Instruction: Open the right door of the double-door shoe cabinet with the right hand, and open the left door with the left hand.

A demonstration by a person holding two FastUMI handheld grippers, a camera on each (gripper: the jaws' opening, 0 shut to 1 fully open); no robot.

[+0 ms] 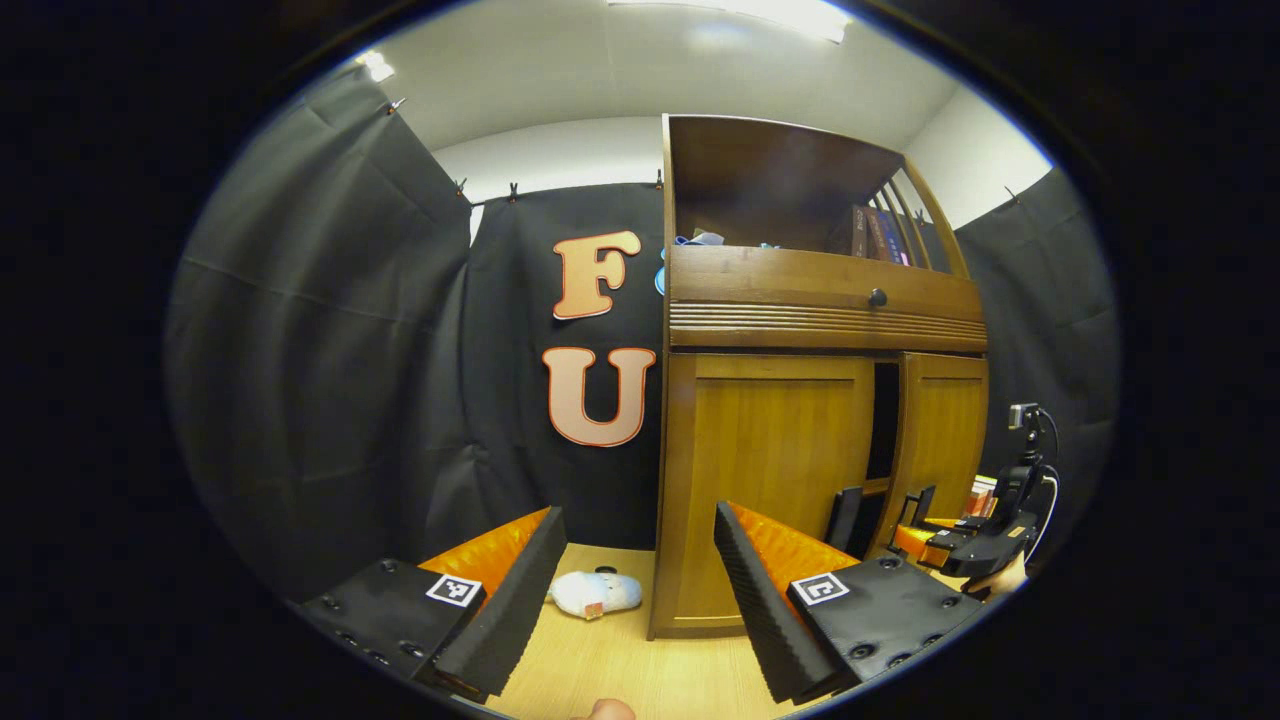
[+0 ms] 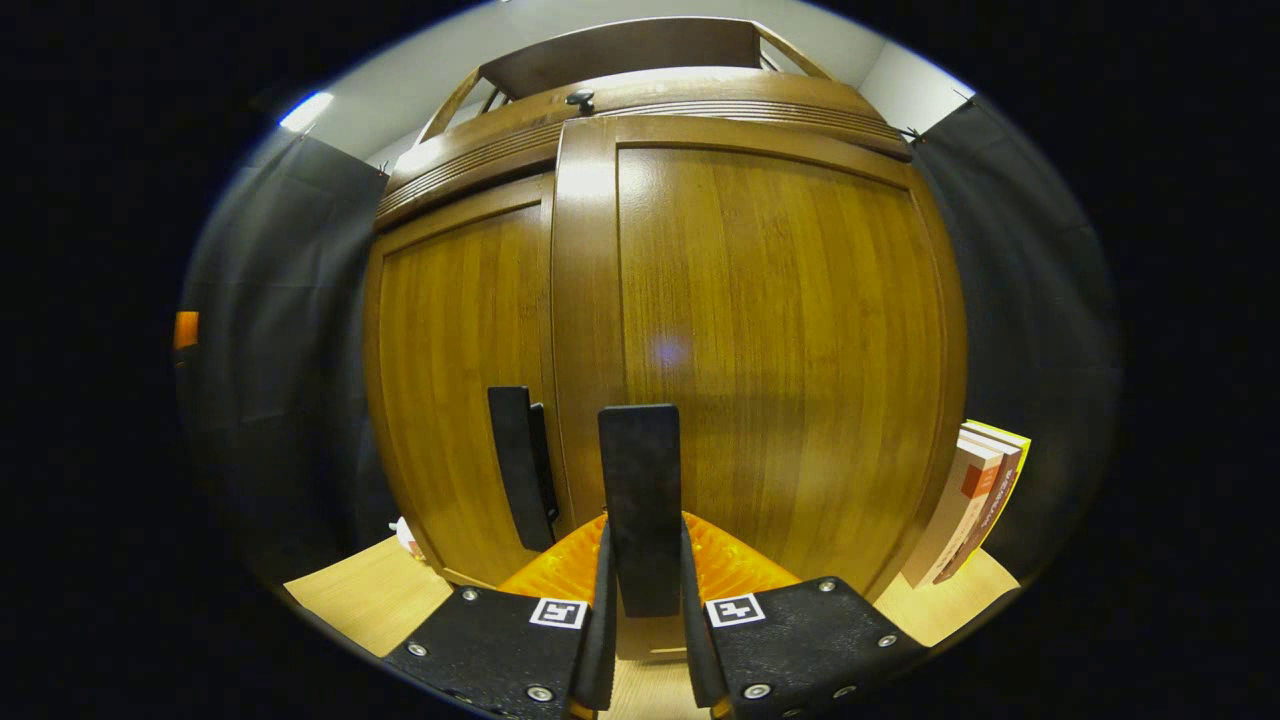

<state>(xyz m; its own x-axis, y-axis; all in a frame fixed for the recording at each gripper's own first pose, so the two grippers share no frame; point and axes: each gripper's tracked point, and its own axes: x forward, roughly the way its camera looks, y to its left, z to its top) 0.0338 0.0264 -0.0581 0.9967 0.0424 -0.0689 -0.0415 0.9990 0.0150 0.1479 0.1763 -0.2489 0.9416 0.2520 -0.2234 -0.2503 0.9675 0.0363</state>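
The wooden shoe cabinet (image 1: pixel 820 300) stands right of centre in the left gripper view. Its left door (image 1: pixel 770 470) is closed, with a dark vertical handle (image 1: pixel 845 515) at its inner edge. The right door (image 1: pixel 945 430) stands slightly ajar, and a dark gap shows between the doors. My left gripper (image 1: pixel 640 600) is open and empty, short of the cabinet's left front corner. In the right gripper view, my right gripper (image 2: pixel 645 545) is shut on the right door's handle (image 2: pixel 640 470), with the right door (image 2: pixel 790 320) close ahead. The left door (image 2: pixel 455 380) and its handle (image 2: pixel 520 465) lie just to the left.
A white plush toy (image 1: pixel 595 592) lies on the light wooden surface (image 1: pixel 620 670) left of the cabinet base. Books (image 2: pixel 975 500) lean against the cabinet's right side. More books (image 1: pixel 880 235) stand on the upper shelf above a drawer with a round knob (image 1: pixel 877 297).
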